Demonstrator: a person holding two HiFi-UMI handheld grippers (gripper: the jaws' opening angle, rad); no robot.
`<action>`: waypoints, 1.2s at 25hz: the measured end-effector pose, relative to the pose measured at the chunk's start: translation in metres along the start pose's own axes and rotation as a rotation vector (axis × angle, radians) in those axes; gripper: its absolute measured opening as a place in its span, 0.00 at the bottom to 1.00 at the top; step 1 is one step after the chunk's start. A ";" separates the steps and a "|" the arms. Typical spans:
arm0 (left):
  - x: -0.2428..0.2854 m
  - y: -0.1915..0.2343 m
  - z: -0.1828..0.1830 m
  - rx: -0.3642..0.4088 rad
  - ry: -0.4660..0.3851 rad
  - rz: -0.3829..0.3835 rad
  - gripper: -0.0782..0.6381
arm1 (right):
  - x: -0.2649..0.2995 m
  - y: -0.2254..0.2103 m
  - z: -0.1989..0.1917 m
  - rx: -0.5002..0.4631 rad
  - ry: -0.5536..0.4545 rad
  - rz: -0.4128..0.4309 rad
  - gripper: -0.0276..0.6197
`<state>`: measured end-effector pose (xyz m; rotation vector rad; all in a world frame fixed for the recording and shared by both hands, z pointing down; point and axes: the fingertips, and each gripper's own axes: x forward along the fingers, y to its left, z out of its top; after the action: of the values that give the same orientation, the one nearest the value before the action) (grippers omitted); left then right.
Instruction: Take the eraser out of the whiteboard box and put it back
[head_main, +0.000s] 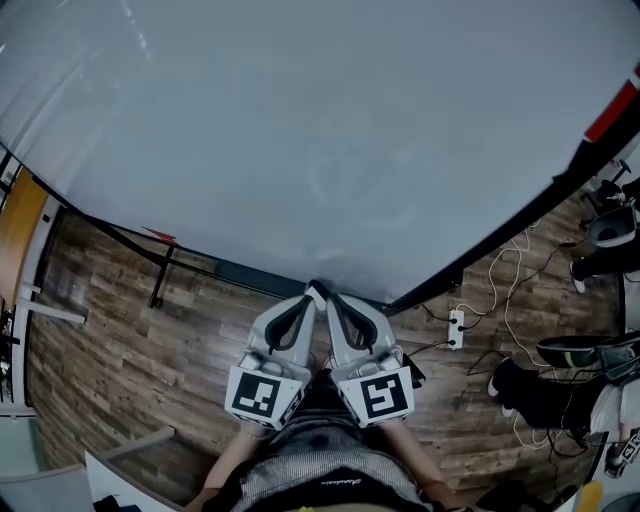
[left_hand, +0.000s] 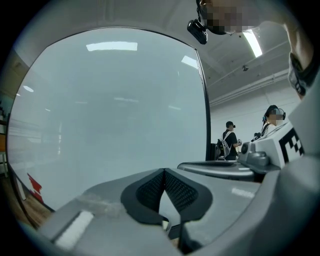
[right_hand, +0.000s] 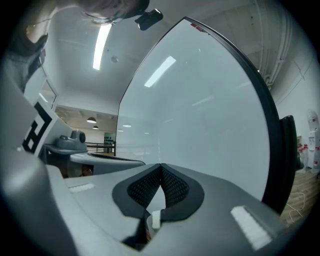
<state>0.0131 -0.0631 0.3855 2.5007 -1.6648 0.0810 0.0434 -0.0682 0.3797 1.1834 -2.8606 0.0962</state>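
Head view, looking steeply down: a large whiteboard (head_main: 300, 130) fills the upper frame above a wood floor (head_main: 120, 340). At left, the board's dark stand leg (head_main: 160, 275) meets the floor, and a dark strip (head_main: 250, 275) runs along the board's lower edge. At centre, a person holds two tools side by side, tips pointing at that lower edge. The left gripper (head_main: 313, 291) has its jaws clenched together with nothing between them, its marker cube (head_main: 262, 395) nearest the camera. The right gripper (head_main: 330, 297), just beside it, is likewise clamped empty. Further right, a white power strip (head_main: 456, 328) lies on the floor among loose cables, with dark shoes (head_main: 530, 390) beyond.

The left gripper view shows that tool's ribbed pads (left_hand: 152, 190) meeting before the pale board, with people (left_hand: 230, 140) standing in the distance at right. The right gripper view shows the same closed pads (right_hand: 172, 187) against the board. Where the eraser lies cannot be told from any view.
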 end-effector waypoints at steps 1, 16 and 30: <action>0.003 -0.001 0.000 0.002 0.000 -0.008 0.11 | 0.000 -0.002 -0.001 0.005 0.004 -0.005 0.05; 0.013 0.015 0.003 0.031 0.020 -0.254 0.11 | 0.023 -0.015 -0.002 0.067 -0.012 -0.188 0.05; 0.011 0.027 0.001 0.025 0.048 -0.502 0.11 | 0.025 -0.005 -0.012 0.080 0.010 -0.433 0.05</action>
<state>-0.0078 -0.0837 0.3878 2.8232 -0.9814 0.1068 0.0295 -0.0883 0.3932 1.7763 -2.5397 0.1990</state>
